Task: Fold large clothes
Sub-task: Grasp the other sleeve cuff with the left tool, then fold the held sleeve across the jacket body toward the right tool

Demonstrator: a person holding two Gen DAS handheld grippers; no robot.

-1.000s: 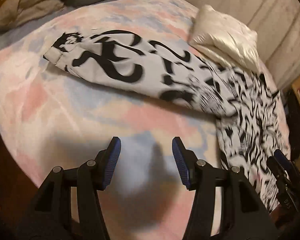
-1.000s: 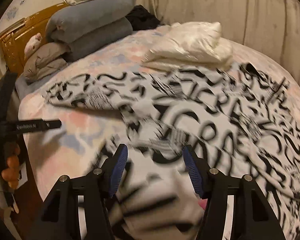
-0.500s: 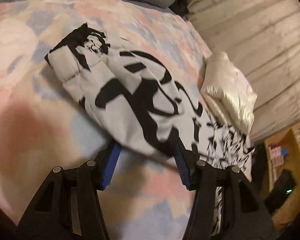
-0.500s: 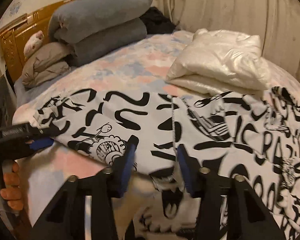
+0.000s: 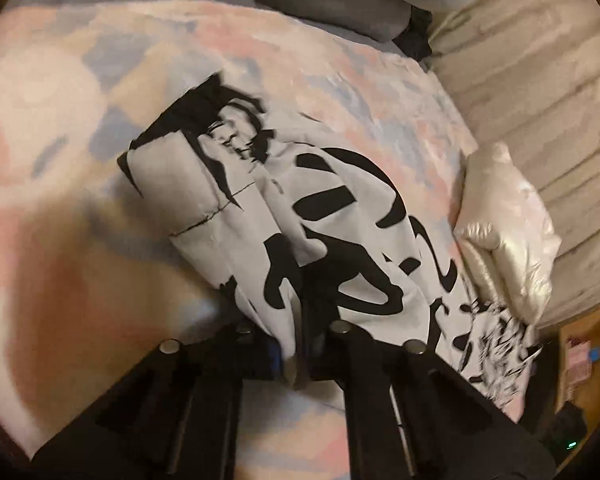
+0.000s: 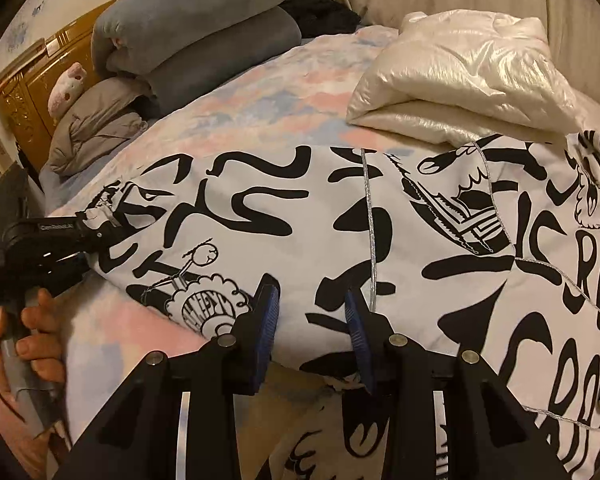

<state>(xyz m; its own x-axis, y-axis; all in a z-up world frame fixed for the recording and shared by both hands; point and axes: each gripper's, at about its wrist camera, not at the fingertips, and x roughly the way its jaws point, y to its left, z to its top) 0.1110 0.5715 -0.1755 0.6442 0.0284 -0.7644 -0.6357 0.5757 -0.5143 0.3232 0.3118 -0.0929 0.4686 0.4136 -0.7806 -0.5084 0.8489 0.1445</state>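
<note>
A white jacket with black graffiti print [image 6: 420,240] lies spread across the bed, one sleeve [image 5: 228,208] stretched out to the left. My left gripper [image 5: 296,356] is shut, pinching a fold of that sleeve near its lower edge. The right wrist view shows the left gripper [image 6: 96,236] at the sleeve's cuff end, held by a hand [image 6: 24,340]. My right gripper [image 6: 312,324] sits at the jacket's near edge by the shoulder seam. Thick fabric fills the gap between its blue pads [image 6: 268,316], which press on it.
The pastel bedspread [image 6: 260,80] shows bare beyond the jacket. A folded cream puffer garment [image 6: 460,72] lies at the back right, touching the jacket. Grey rolled bedding [image 6: 196,28], a plush toy [image 6: 66,88] and the wooden headboard [image 6: 28,96] stand at the back left.
Both grippers came down to the jacket from over the bed. The left one went from open around the sleeve to shut on it. The right narrowed onto the near edge.
</note>
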